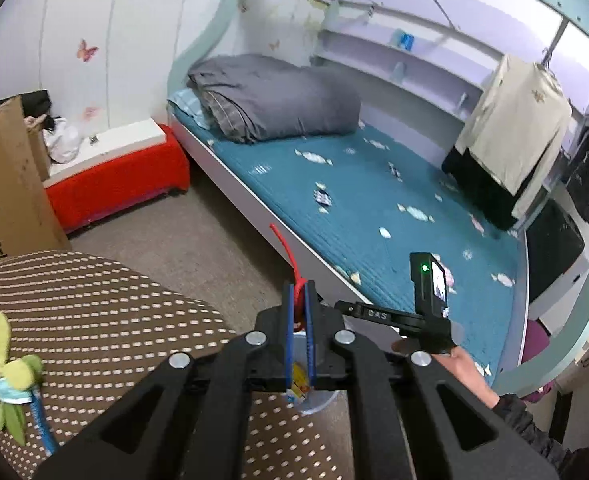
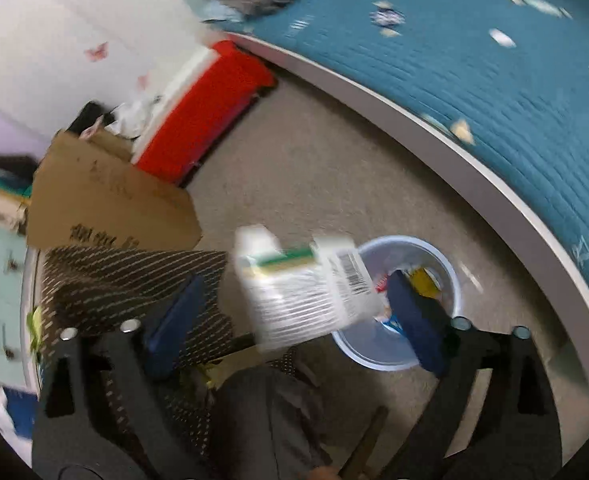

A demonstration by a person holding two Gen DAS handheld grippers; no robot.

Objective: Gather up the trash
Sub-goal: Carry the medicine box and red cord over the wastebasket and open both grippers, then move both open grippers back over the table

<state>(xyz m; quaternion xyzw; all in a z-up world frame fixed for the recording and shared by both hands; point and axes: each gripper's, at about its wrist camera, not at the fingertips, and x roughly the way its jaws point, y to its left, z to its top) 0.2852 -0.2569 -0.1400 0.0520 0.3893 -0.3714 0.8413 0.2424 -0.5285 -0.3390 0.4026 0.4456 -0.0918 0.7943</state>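
Note:
My left gripper (image 1: 301, 286) is shut on a thin red strip (image 1: 284, 246) that sticks up past its blue pads (image 1: 290, 320). Under its jaws show a colourful wrapper (image 1: 300, 380) and a bit of the pale blue bin's rim (image 1: 314, 406). In the right wrist view my right gripper (image 2: 294, 280) stands wide open over the floor. A blurred white carton with a barcode (image 2: 302, 292) hangs loose between its fingers, clear of the left pad (image 2: 174, 316) and close to the right one. The round blue bin (image 2: 446, 264), with trash inside, sits on the carpet right behind the carton.
A table with brown dotted cloth (image 1: 94, 320) holds green and blue scraps (image 1: 10, 368) at its left. A cardboard box (image 1: 2, 184) and a red bench (image 1: 118, 184) stand by the wall. Several wrappers (image 1: 322, 196) lie on the teal bed (image 1: 374, 240). A hand (image 1: 462, 364) holds the right tool.

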